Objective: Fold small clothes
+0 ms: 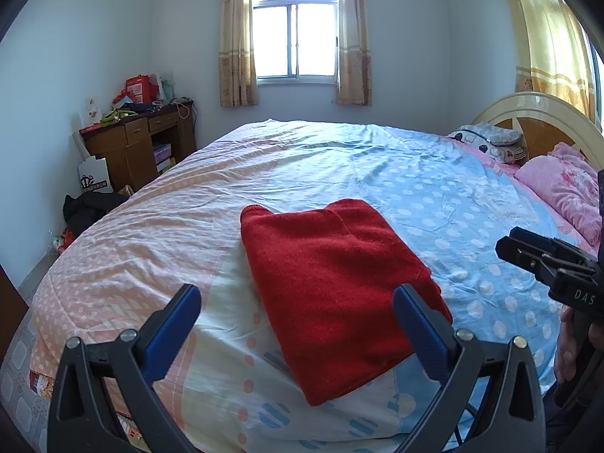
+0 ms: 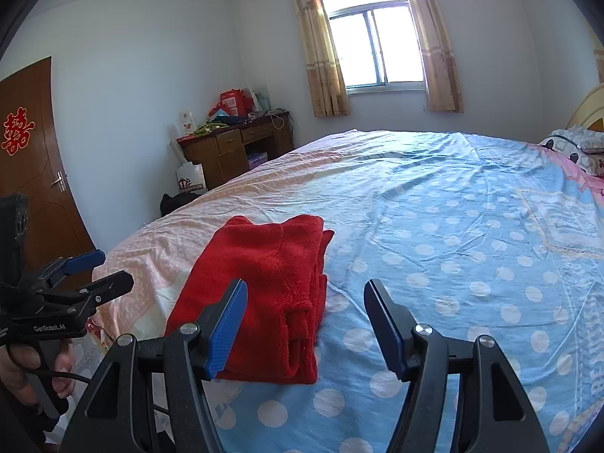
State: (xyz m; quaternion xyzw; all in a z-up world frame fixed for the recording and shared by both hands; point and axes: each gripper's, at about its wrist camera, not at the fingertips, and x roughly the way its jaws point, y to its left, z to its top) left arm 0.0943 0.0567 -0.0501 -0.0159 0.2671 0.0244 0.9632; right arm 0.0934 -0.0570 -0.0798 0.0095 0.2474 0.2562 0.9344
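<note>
Both grippers are hovering spread and empty over the bed (image 1: 339,158): left gripper (image 1: 296,311), right gripper (image 2: 305,321). Between them the folded red garment (image 1: 332,287) is lying flat, its near edge partly hiding behind blue pads (image 2: 226,332).

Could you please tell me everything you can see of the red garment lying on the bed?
The red garment is a small piece of fuzzy, fleece-like cloth, already folded into a thick, roughly rectangular bundle with stacked layers showing along one side. It lies flat on the polka-dot bedspread, across the seam where its peach part meets its blue part, near the bed's front edge. Only the bedspread touches it; the left claw and right claw are open and hold nothing.
</note>
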